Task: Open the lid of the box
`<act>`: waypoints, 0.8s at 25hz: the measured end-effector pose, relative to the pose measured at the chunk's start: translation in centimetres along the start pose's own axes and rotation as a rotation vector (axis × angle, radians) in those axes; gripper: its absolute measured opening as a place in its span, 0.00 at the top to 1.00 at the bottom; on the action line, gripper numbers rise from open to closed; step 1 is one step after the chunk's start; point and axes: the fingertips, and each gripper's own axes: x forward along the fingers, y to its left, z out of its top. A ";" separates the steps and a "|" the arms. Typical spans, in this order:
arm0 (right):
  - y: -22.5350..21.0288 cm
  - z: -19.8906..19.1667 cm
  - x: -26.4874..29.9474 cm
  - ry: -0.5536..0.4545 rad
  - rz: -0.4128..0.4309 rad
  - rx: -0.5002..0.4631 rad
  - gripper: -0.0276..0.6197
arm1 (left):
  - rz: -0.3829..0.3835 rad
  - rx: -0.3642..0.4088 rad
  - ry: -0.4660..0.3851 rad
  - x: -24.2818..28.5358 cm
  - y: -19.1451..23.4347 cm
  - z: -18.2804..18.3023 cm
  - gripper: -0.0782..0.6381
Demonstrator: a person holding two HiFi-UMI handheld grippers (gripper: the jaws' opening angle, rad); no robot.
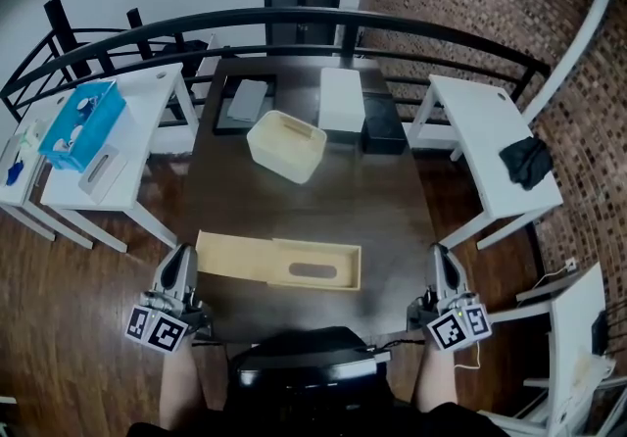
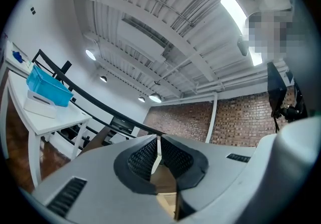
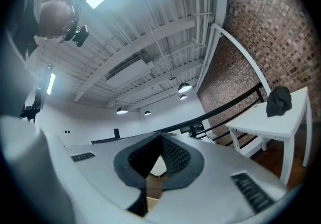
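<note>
A long flat cream box (image 1: 279, 261) with an oval slot in its top lies near the front edge of the dark table (image 1: 382, 210). A second cream box (image 1: 286, 145), open-topped, stands farther back at the middle. My left gripper (image 1: 179, 264) sits at the table's front left corner, just left of the flat box, shut and empty. My right gripper (image 1: 441, 259) sits at the front right, apart from the flat box, shut with nothing in it. In the left gripper view my left gripper (image 2: 158, 140) has its pads together and points up toward the ceiling. So does my right gripper (image 3: 161, 137) in the right gripper view.
At the table's far end lie a white board (image 1: 342, 98), a black box (image 1: 382, 123) and a dark tray (image 1: 245, 102). White side tables flank the table; the left one holds a blue bin (image 1: 86, 123), the right one a black cloth (image 1: 527, 161). A black railing (image 1: 294, 19) curves behind.
</note>
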 end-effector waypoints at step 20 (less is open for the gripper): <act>0.3 -1.8 -0.3 0.057 -0.004 0.009 0.96 | 0.001 -0.004 0.020 -0.7 0.6 -0.6 0.87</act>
